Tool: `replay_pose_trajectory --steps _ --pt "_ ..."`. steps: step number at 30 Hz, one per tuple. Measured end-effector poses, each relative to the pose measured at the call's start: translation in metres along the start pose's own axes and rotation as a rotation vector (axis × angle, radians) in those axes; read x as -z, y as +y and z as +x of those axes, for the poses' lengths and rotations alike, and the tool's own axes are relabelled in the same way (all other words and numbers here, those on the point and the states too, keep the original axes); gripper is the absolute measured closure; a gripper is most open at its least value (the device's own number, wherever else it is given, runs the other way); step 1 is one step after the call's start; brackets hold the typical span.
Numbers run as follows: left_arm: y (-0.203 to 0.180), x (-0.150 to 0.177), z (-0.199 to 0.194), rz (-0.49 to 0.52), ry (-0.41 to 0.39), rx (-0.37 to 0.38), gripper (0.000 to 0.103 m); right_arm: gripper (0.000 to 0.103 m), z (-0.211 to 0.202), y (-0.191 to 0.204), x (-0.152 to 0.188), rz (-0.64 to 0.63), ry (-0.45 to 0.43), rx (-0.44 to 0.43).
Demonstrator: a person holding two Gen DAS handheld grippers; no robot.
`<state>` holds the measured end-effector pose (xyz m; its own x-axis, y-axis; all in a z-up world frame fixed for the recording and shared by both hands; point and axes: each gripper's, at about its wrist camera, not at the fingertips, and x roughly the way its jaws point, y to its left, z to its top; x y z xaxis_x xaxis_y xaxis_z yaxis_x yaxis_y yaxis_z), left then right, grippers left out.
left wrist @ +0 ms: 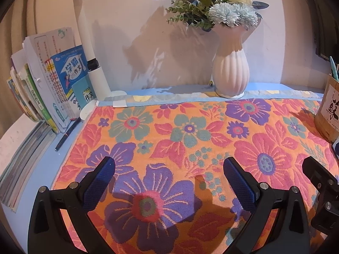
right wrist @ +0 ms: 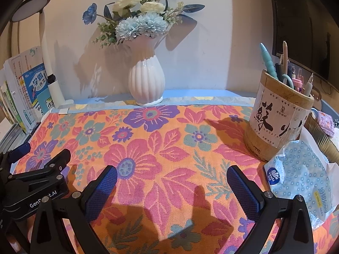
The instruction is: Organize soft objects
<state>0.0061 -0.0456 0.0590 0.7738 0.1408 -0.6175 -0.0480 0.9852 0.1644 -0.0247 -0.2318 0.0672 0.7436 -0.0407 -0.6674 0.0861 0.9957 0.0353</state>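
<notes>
I see the floral towel (left wrist: 190, 139) spread flat across most of the blue tabletop (left wrist: 38, 169), its pale hem along the far edge. On the far left a row of books (left wrist: 53, 84) leans beside a white lamp post (left wrist: 86, 38). A white ribbed vase (right wrist: 146, 82) of blue and cream flowers stands at the towel's far edge. To the right a bamboo pen holder (right wrist: 277, 118) sits on the towel, with a tissue pack (right wrist: 303, 175) just beside it, nearer me. A black pen (left wrist: 67, 134) lies left of the towel. My left gripper (left wrist: 169, 167) and right gripper (right wrist: 172, 175) both hover over the towel's near part, fingers spread wide and holding nothing.
</notes>
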Motion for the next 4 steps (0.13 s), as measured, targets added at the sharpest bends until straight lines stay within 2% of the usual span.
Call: replay_pose_trajectory --steps 4 --pt "0.0045 -0.0001 -0.0073 -0.019 -0.052 0.014 0.001 0.0 0.0 -0.0006 0.0001 0.001 0.002 -0.002"
